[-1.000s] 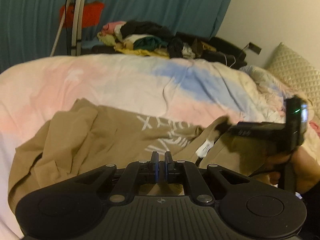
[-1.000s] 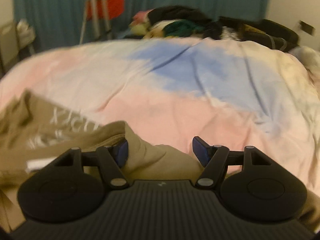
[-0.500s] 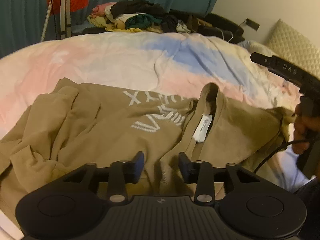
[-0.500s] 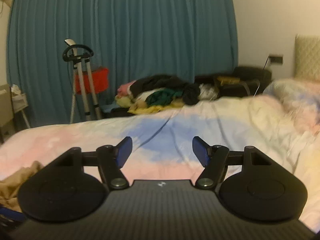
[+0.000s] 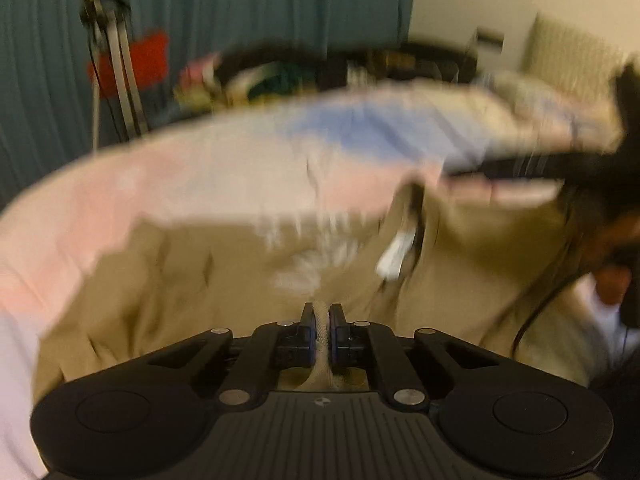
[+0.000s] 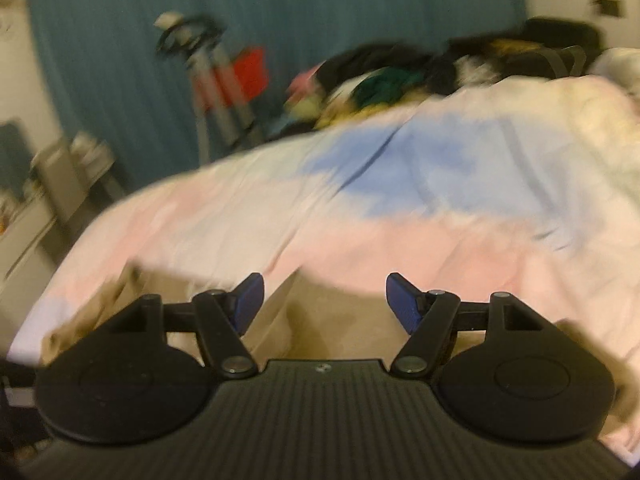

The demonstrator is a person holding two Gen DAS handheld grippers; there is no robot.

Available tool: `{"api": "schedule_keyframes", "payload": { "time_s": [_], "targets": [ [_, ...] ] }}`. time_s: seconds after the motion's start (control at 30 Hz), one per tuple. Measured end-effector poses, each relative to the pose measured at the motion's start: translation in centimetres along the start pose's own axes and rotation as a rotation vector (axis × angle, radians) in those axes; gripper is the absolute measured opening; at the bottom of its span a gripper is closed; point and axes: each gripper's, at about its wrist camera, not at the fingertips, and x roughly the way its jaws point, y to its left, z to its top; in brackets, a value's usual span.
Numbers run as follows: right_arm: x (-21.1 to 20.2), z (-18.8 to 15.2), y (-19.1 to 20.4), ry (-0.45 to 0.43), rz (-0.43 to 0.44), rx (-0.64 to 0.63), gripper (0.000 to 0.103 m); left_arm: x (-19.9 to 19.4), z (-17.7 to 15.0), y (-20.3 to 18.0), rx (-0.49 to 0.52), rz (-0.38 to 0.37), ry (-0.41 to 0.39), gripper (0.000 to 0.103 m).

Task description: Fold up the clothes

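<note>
The shirt (image 5: 208,280) lies spread on the bed cover (image 5: 192,184), with its neck label (image 5: 396,254) toward the right. A fold of it sits between the left gripper (image 5: 322,316) fingers at the near edge. Behind the bed lies a clothes pile (image 6: 376,80), with a stand (image 6: 212,76) to its left.

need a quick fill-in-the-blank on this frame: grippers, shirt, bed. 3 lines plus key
1. The left hand-held gripper is shut on a fold of the ____ shirt.
2. The right hand-held gripper has its jaws ____, with nothing between the pads.
3. The shirt lies on a bed covered in pink, white and ____.

Missing words: tan; open; blue
</note>
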Motion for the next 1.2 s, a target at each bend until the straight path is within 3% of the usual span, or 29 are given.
{"api": "schedule_keyframes", "payload": {
  "time_s": [0.2, 0.27, 0.37, 0.5, 0.6, 0.7, 0.8, 1.0, 1.2],
  "targets": [
    [-0.1, -0.3, 2.1, -0.025, 0.027, -0.076, 0.069, -5.3, 0.5, -1.4, 0.137, 0.021, -0.330, 0.007],
    [0.0, -0.2, 2.4, -0.028, 0.042, -0.101, 0.069, -6.1, 0.5, -1.6, 0.142, 0.006, -0.375, 0.007],
    [0.3, -0.5, 2.8, 0.005, 0.006, -0.145, 0.069, -6.3, 0.6, -1.5, 0.138, -0.014, -0.379, 0.007],
    [2.2, -1.1, 2.1, 0.113, -0.101, -0.186, 0.069, -5.9, 0.8, -1.0, 0.105, -0.026, -0.339, 0.007],
    [2.7, -1.2, 1.1, 0.109, -0.191, -0.164, 0.069, -5.6, 0.8, -0.2, 0.057, -0.038, -0.290, 0.007],
    [1.4, -0.6, 0.2, -0.022, -0.276, -0.084, 0.069, -5.2, 0.6, 1.0, 0.008, -0.047, -0.235, 0.007],
    [-0.7, 0.0, 0.0, -0.171, -0.300, -0.014, 0.069, -4.2, 0.4, 1.8, -0.038, -0.051, -0.161, 0.007],
    [-4.2, 0.1, 1.8, -0.392, -0.333, -0.059, 0.069, -2.0, -0.2, 2.6, -0.081, -0.080, -0.050, 0.011],
    [-6.5, 0.2, 2.7, -0.531, -0.345, -0.097, 0.069, 0.7, -0.7, 2.4, -0.128, -0.075, 0.039, 0.034]
  ]
}}
